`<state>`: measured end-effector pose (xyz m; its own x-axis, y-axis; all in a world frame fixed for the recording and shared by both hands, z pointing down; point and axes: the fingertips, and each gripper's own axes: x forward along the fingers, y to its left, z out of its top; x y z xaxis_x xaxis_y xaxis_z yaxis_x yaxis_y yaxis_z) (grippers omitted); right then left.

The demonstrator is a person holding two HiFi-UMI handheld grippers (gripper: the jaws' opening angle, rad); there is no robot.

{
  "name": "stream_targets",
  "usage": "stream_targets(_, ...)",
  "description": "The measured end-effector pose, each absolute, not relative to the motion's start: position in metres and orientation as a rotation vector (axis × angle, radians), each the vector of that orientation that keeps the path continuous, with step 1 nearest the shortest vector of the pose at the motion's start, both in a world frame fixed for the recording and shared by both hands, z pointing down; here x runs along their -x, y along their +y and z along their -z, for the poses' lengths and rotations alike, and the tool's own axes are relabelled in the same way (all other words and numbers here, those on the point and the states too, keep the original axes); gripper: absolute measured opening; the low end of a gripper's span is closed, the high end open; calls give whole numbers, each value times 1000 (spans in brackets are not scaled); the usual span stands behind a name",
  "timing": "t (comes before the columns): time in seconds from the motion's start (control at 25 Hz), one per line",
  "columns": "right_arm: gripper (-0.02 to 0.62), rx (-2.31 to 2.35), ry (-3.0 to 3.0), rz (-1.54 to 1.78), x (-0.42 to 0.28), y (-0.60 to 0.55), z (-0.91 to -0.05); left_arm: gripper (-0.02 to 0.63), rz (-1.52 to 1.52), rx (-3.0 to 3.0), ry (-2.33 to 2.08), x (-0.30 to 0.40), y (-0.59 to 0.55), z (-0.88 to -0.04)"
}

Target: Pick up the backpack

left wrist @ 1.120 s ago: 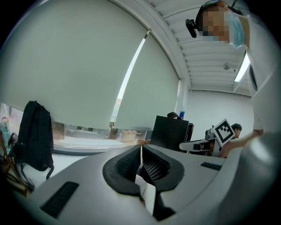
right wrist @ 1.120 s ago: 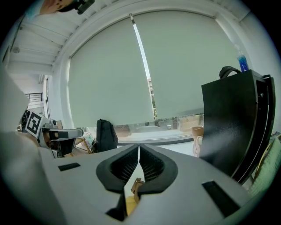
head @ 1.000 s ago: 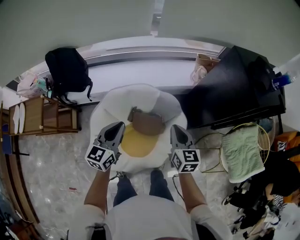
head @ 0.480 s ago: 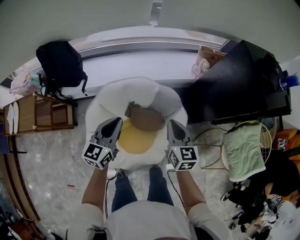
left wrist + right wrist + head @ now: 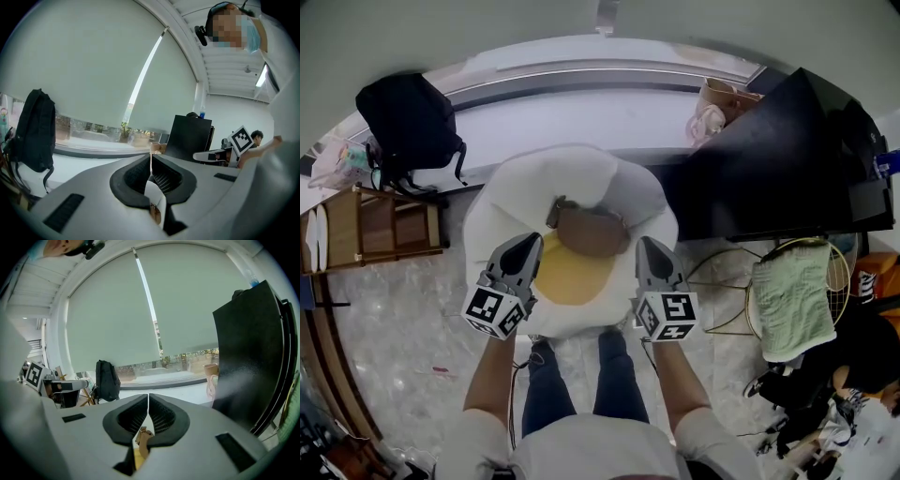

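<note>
Backpack, brown, lying crosswise on egg-shaped cushion; between and just ahead of left gripper and right gripper, equally near; both sets of fingers closed together, holding nothing.

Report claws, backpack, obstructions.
Left claw, right claw shut, empty, above egg-shaped cushion. Brown bag between them, not gripped. Black backpack upright at window ledge, far left. Nothing blocking.
</note>
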<state>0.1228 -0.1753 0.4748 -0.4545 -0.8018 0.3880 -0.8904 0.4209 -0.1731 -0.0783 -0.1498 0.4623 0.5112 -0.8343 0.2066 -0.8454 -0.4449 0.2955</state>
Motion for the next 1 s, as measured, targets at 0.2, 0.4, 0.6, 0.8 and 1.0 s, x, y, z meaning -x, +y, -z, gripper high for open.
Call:
stream_targets(0.2, 31, -1471, -2423, -540, -123, -180, -498, 38, -60, -2368, -1420, 79, -155, -484)
stream_targets(0.4, 29, -1467, -2411, -565, -124, -179, -518, 38, -91, -2354, -1409, 75, -154, -508)
stream_targets(0.6, 31, -1467, -2397, -608, -123, -177, -539, 38, -128, -2357, -1401, 70, -156, -532)
stream_targets(0.8, 29, -1436, -2396, -601, -121, -181, -557, 38, -116, -2341, -1384, 66, -160, -552)
stream_targets(1.0, 29, -1443, -2389, -598, -122, -190, -575, 38, -115, -2326, -1376, 65, -163, -571)
